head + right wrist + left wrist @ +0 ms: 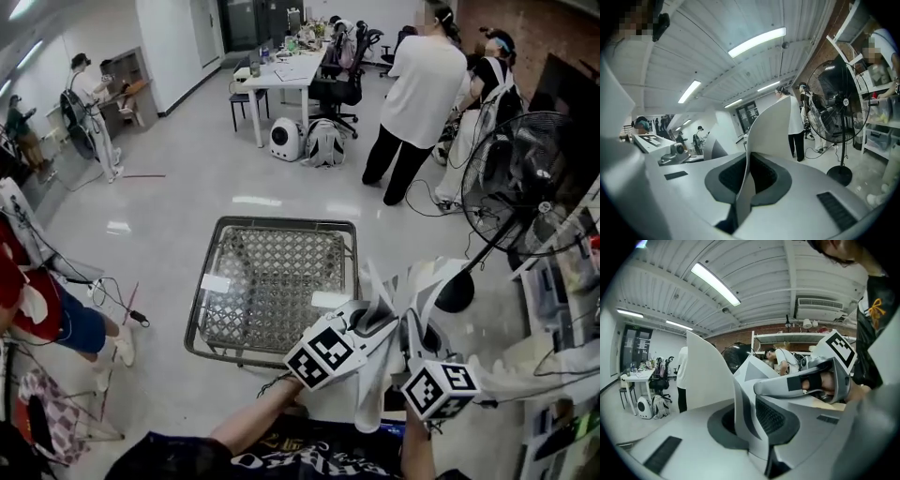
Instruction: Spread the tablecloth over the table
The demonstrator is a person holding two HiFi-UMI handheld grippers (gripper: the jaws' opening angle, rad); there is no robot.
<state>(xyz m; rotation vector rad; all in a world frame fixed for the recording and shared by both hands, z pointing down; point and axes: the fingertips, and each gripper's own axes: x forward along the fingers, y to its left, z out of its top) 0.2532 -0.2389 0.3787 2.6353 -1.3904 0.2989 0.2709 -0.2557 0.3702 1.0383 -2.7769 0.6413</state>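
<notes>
The white and grey tablecloth (413, 292) is bunched up and lifted at the near right corner of the table (208, 323), a low square table with a woven lattice under a glass top. Both grippers hold the cloth close together. My left gripper (373, 321) is shut on a fold of the tablecloth (707, 373), and the right gripper's body (820, 380) shows just beside it. My right gripper (412, 339) is shut on another stiff fold of the tablecloth (771, 133). None of the cloth lies on the table top.
A standing fan (525, 183) is at the right, its base (456, 292) near the table's corner. Shelves (562, 291) line the right edge. People stand beyond the table (417, 94); another person (42, 309) is at the left. Desks and chairs (292, 70) are at the back.
</notes>
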